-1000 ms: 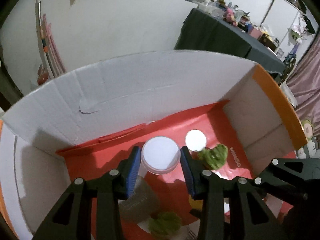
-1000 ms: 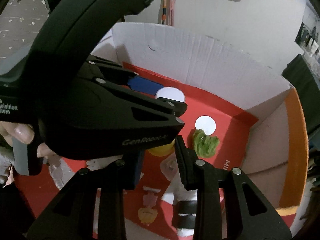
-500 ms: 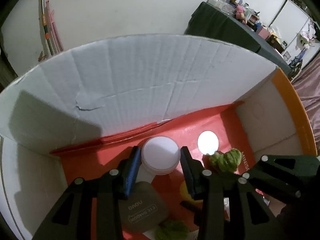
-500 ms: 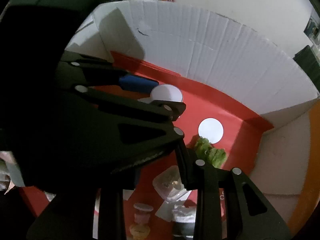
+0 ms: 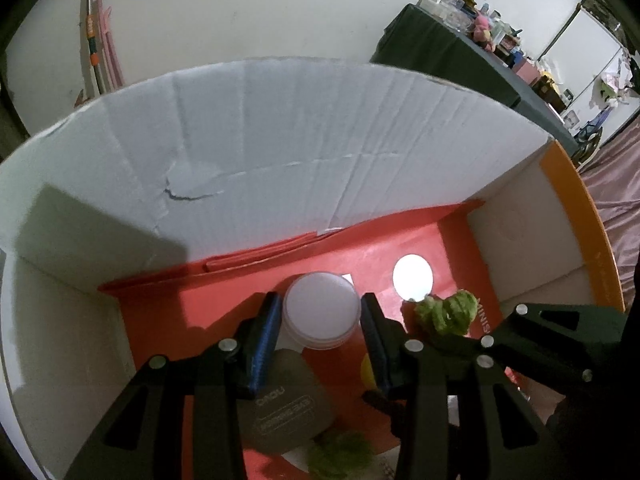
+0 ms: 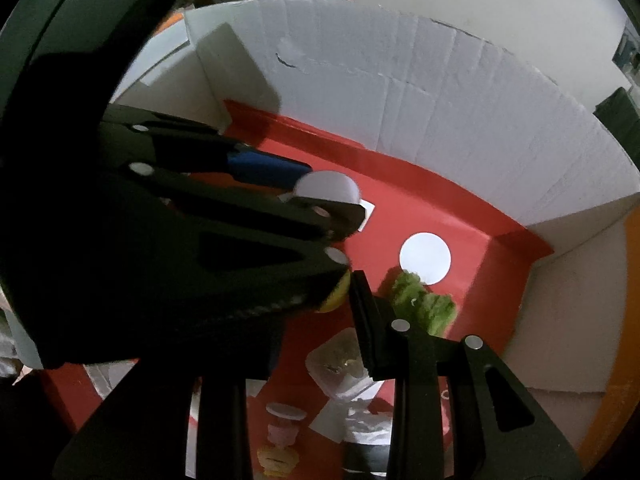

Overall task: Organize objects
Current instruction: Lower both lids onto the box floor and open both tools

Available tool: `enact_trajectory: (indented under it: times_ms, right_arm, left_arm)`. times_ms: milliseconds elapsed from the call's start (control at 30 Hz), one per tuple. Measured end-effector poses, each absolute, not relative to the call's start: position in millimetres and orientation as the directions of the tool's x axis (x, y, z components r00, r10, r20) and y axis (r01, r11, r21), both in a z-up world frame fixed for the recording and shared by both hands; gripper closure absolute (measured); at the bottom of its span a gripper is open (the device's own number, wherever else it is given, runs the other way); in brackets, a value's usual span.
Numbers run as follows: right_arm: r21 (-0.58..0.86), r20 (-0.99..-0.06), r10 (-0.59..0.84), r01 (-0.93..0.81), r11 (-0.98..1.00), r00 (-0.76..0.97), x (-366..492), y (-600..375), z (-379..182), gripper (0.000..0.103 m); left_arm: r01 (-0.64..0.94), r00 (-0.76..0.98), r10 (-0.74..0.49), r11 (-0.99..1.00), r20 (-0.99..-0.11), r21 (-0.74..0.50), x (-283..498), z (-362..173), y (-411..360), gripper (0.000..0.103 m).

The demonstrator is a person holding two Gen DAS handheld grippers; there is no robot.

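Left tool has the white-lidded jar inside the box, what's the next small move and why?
Probably lower the white-lidded jar onto the bare red box floor and open the left tool: its pads flank the jar, which looks above the floor, clear of the green toy.

left hand-held gripper (image 5: 320, 320) clamped, right (image 6: 316, 332) parted

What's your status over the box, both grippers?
Left gripper shut on white-lidded jar, over red box floor. Right gripper open, empty. Green fuzzy toy and white disc just right of jar.

a lived-in home room: beyond the left gripper (image 5: 320, 316), a cluttered dark-draped tabletop (image 5: 448, 52), hanging clothes (image 5: 616, 84).
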State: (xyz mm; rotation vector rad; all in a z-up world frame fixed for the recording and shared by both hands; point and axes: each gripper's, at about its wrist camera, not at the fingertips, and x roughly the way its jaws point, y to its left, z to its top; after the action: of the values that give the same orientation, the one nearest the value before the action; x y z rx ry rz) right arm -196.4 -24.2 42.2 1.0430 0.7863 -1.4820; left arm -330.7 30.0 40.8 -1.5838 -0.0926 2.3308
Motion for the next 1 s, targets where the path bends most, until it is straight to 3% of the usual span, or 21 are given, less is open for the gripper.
enact_trajectory:
  times_ms: [1000]
  right_arm:
    - [0.114, -0.929, -0.367, 0.978, -0.176, 0.043, -218.3, -14.0, 41.2, 0.073]
  left_arm:
    - [-0.223, -0.337, 0.335, -0.936, -0.880, -0.272, -332.8, 41.4, 30.5, 0.056]
